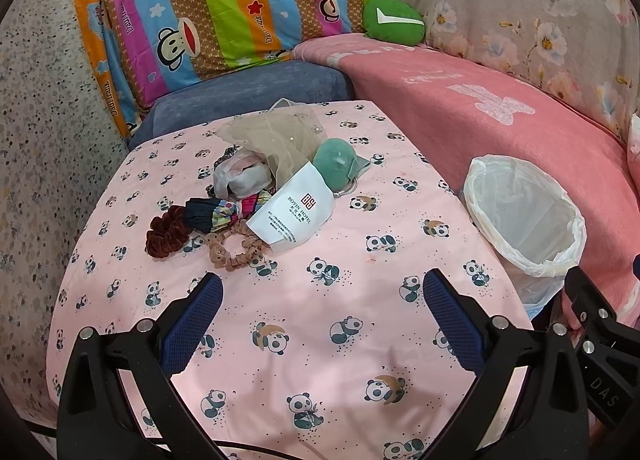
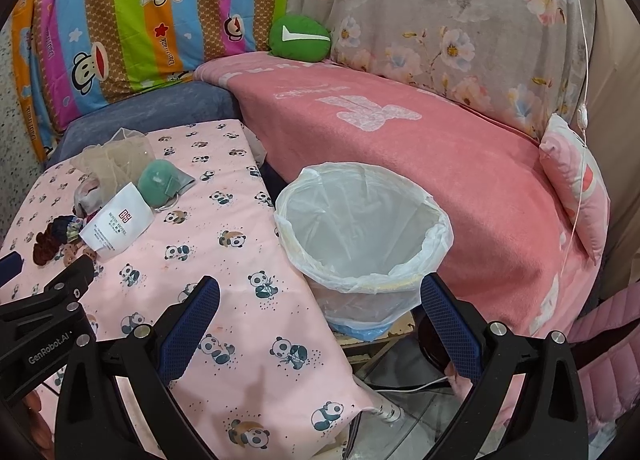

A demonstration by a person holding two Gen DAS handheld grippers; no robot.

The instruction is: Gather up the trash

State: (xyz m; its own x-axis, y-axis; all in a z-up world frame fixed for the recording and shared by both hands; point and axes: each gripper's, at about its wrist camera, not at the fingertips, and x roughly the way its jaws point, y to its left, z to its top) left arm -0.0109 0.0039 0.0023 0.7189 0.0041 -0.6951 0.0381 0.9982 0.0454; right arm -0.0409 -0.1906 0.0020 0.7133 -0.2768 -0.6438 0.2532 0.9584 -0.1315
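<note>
A pile of items lies on the panda-print table (image 1: 328,340): a white hotel packet (image 1: 294,212), a green ball-like object (image 1: 334,165), a beige mesh bag (image 1: 276,136), a crumpled plastic bag (image 1: 240,176), a dark red scrunchie (image 1: 166,234), a brown scrunchie (image 1: 236,250) and a striped cloth (image 1: 218,212). A bin with a white liner (image 1: 524,216) stands right of the table. My left gripper (image 1: 322,300) is open and empty, short of the pile. My right gripper (image 2: 320,304) is open and empty, just before the bin (image 2: 360,228). The packet (image 2: 118,226) shows at left there.
A pink blanket (image 2: 420,164) covers the sofa behind the bin. A striped cartoon cushion (image 1: 224,8), a green pillow (image 1: 394,18) and floral fabric (image 2: 460,20) line the back. A small pink pillow (image 2: 576,184) lies at right. A white cable (image 2: 412,384) runs on the floor.
</note>
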